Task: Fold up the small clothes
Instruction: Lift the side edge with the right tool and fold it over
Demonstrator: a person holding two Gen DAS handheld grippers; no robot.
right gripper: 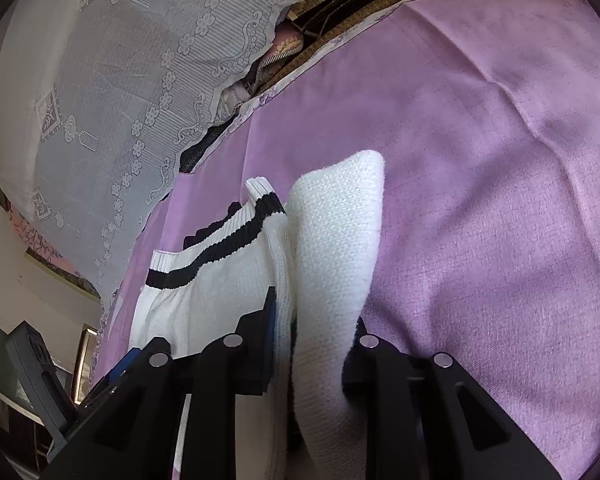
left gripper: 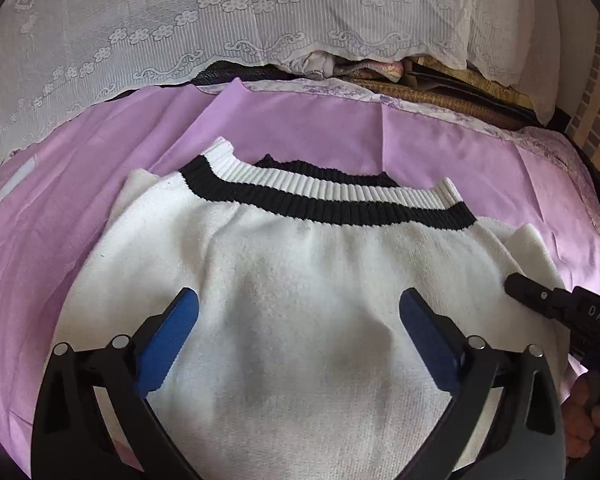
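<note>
A white knit sweater (left gripper: 300, 264) with a black-and-white ribbed band (left gripper: 339, 200) lies spread on a purple sheet (left gripper: 80, 200). My left gripper (left gripper: 300, 320) hovers over the sweater's middle, blue pads (left gripper: 176, 332) wide apart, open, nothing between them. My right gripper (left gripper: 539, 296) shows at the sweater's right edge, a hand behind it. In the right wrist view my right gripper (right gripper: 311, 328) is shut on a thick fold of the sweater (right gripper: 331, 240), which rises between the fingers and hides the right one. The ribbed band (right gripper: 220, 252) lies to the left.
A white lace cloth (left gripper: 220, 40) covers a pile of bedding and mats (left gripper: 419, 88) along the sheet's far edge. A brick wall (left gripper: 595, 120) stands at the right. Bare purple sheet (right gripper: 499, 160) stretches to the right of the sweater.
</note>
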